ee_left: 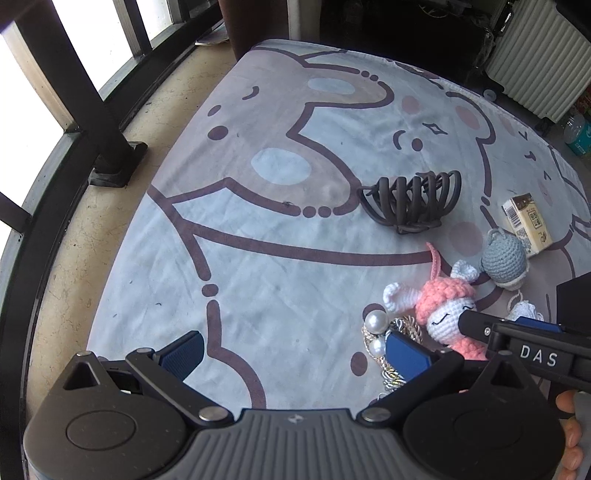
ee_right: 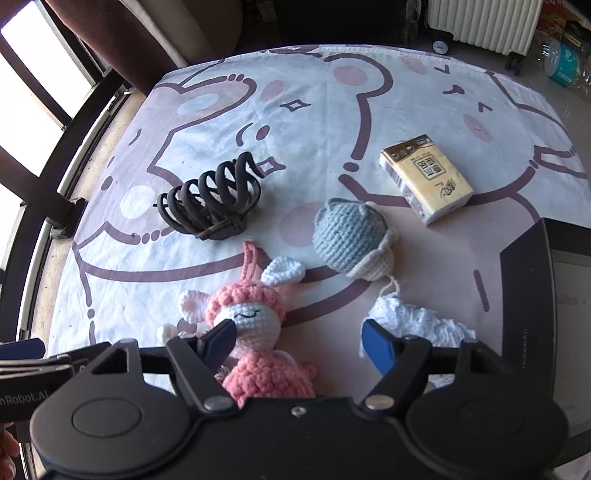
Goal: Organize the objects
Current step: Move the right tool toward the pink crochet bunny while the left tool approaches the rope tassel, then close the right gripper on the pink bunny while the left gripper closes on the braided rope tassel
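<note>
A low surface covered by a pale blue cloth printed with cartoon bears holds a loose cluster of small items waiting to be sorted.

From the left, the left gripper hangs with its blue-padded jaws spread wide and nothing between them; its right finger sits over a gold chain with white pearls, likely its target.

Farther back lies a dark brown plastic claw hair clip, on its side, apart from the rest.

Near the centre a crocheted pink-and-white bunny doll lies face up. The right gripper straddles it, its left finger touching the doll's head, its right finger clear, so the jaws are partly open and not yet pinching. This looks like the start of a pick.

Just right rests a grey-blue crocheted pouch, strung to a white lace scrap. Beyond is a yellow tissue packet.

At the near right edge sits a black box, probably the destination.

Around it: tan floor, a dark window frame on the left, a white ribbed radiator far right.
</note>
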{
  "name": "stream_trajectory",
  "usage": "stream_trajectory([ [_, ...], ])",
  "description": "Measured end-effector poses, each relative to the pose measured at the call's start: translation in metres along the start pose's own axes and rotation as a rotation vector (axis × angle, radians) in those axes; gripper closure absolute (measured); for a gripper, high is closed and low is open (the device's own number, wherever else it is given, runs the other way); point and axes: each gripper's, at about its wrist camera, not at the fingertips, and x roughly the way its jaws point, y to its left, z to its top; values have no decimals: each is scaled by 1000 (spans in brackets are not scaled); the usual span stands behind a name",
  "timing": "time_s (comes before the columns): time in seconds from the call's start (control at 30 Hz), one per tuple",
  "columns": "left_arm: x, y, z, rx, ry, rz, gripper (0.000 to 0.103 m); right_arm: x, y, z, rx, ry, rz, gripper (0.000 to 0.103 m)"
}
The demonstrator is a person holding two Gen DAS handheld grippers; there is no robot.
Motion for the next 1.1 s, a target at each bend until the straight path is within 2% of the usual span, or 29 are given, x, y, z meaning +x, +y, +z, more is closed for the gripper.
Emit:
stream_trajectory([
  [0.17, 5, 6, 0, -34, 20, -22, 0, 9, 8, -1, -25, 53, 52, 29],
  [0.27, 6, 10, 1, -57, 20, -22, 0, 11, 10, -1, -31, 73, 74, 34],
  [0.4, 5, 13, 2, -90, 18, -26, 0, 16, 10, -3, -43, 120, 95, 51],
  [0.47, 5, 13, 2, -98, 16, -28, 0, 18, 13, -6, -71, 137, 79, 53],
  [0.63, 5, 9, 2, -100, 15, -45, 0, 12, 13, -5, -79, 131, 70, 58],
  [0.83, 9, 1, 1, -121, 34, -91, 2, -2, -3, -3, -17, 98, 58, 60],
  [0.9, 11, -7, 0, -97, 42, -96, 7, -7, -11, -3, 11, 88, 53, 60],
  [1.1, 18, -31, -7, -48, 105, -135, 14, -15, -30, -5, 67, 67, 34, 63],
])
